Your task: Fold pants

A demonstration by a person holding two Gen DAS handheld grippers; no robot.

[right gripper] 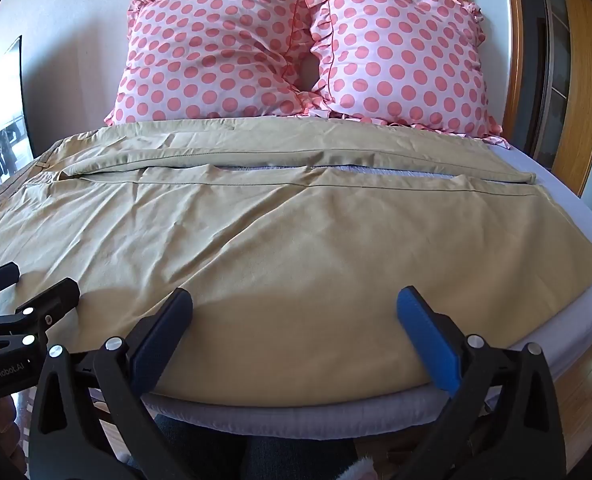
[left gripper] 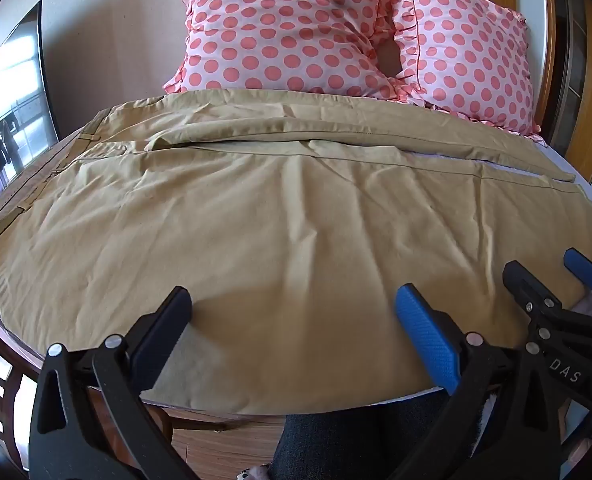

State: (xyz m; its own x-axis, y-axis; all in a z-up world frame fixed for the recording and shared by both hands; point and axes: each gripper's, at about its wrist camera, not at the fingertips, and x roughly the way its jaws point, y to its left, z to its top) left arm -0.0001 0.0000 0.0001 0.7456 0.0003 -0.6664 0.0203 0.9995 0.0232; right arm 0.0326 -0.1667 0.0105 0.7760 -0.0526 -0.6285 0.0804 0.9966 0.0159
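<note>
Tan pants (left gripper: 256, 208) lie spread flat across the bed, waistband at the left, both legs running to the right with a narrow gap between them; they also show in the right wrist view (right gripper: 280, 232). My left gripper (left gripper: 292, 300) is open and empty, low over the near edge of the near leg. My right gripper (right gripper: 294, 300) is open and empty over the same near edge, further right. The right gripper also shows at the right of the left wrist view (left gripper: 543, 272), and the left gripper at the left of the right wrist view (right gripper: 36, 280).
Two pink polka-dot pillows (right gripper: 296, 52) lean against the wall behind the pants. The lavender sheet of the bed (right gripper: 575, 312) shows at the right and near edge. Wooden floor (left gripper: 224, 440) and a person's legs are below the edge. A wooden door frame (right gripper: 575, 80) stands at the right.
</note>
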